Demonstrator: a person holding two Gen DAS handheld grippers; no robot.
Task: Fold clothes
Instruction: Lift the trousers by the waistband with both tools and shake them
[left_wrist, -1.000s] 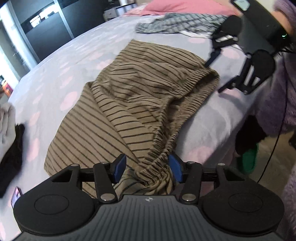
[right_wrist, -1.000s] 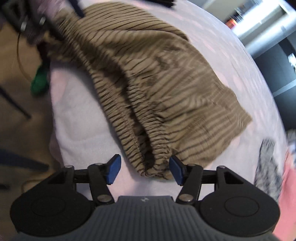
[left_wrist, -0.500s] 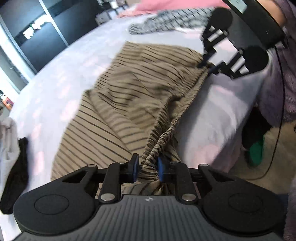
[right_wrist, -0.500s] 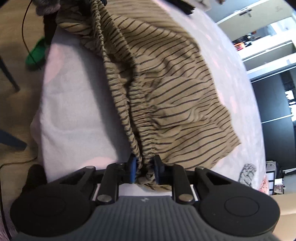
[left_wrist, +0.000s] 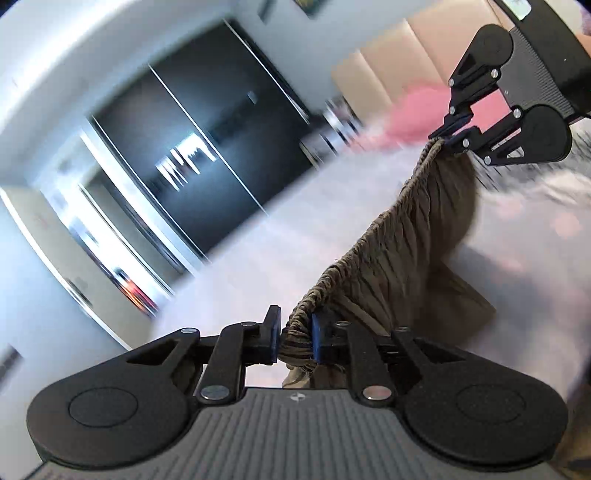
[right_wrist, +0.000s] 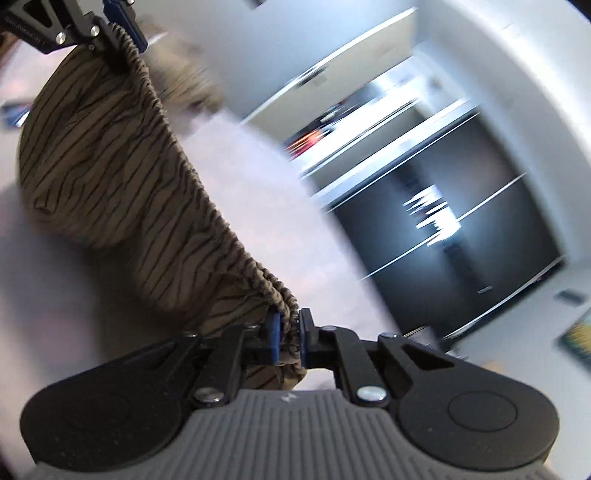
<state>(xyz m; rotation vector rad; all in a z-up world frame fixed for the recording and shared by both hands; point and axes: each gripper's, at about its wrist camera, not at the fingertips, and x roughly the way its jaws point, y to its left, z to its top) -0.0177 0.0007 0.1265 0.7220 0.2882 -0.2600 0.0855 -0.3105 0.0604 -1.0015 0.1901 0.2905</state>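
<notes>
Striped shorts (left_wrist: 413, 236) hoisted above the bed (left_wrist: 258, 236), waistband (right_wrist: 207, 199) strung lower centre to upper corner, left gripper (left_wrist: 294, 338) and right gripper (right_wrist: 287, 336) jaws closing, pinching opposite ends.

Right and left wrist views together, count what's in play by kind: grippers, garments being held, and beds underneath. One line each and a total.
Grippers: 2, the left gripper and the right gripper, each pinching the elastic waistband, jaws closing.
Garments held: 1, the brown striped garment.
Beds: 1, the bed with a pale cover.
Total: 4
</notes>
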